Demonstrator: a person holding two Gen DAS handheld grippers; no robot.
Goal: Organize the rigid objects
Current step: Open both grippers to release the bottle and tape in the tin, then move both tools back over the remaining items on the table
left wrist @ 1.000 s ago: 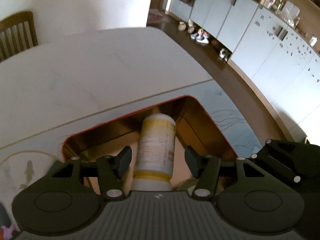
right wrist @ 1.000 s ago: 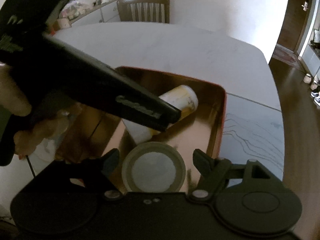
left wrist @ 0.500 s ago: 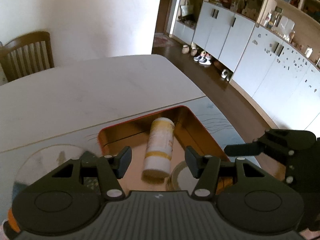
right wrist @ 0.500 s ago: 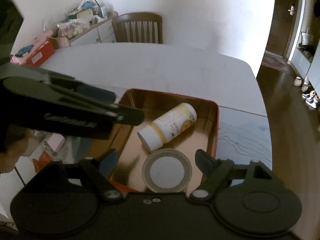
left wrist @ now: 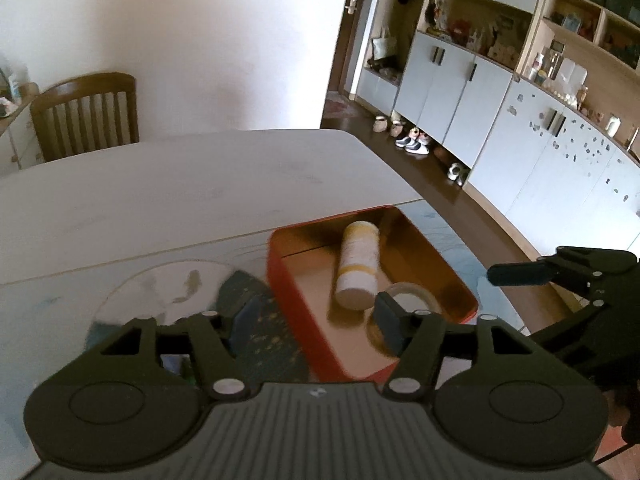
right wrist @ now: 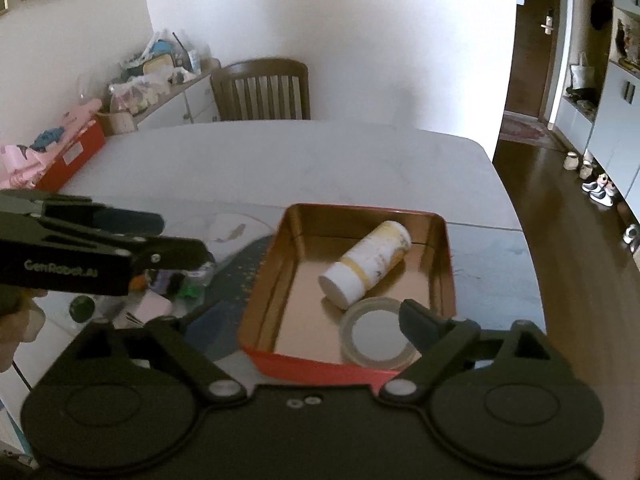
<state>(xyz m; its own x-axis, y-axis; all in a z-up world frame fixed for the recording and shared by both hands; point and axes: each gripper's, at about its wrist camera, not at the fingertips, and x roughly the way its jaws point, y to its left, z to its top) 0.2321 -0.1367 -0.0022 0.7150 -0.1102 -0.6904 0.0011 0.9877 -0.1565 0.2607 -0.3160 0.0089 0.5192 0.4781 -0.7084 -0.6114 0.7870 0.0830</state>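
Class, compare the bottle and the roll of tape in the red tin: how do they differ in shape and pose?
The bottle is a long, solid cylinder lying on its side; the tape roll is a low ring lying flat, open in the middle. The bottle is white with yellow bands; the tape roll looks greyish. Both rest inside the red tin, close together.

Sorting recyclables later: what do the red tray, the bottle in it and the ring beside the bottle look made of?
Red tray: likely painted tin, with a shiny gold interior that mirrors the bottle.
Bottle: probably matte white plastic with a yellow-printed label.
Ring: looks like a roll of translucent glossy tape; material uncertain.
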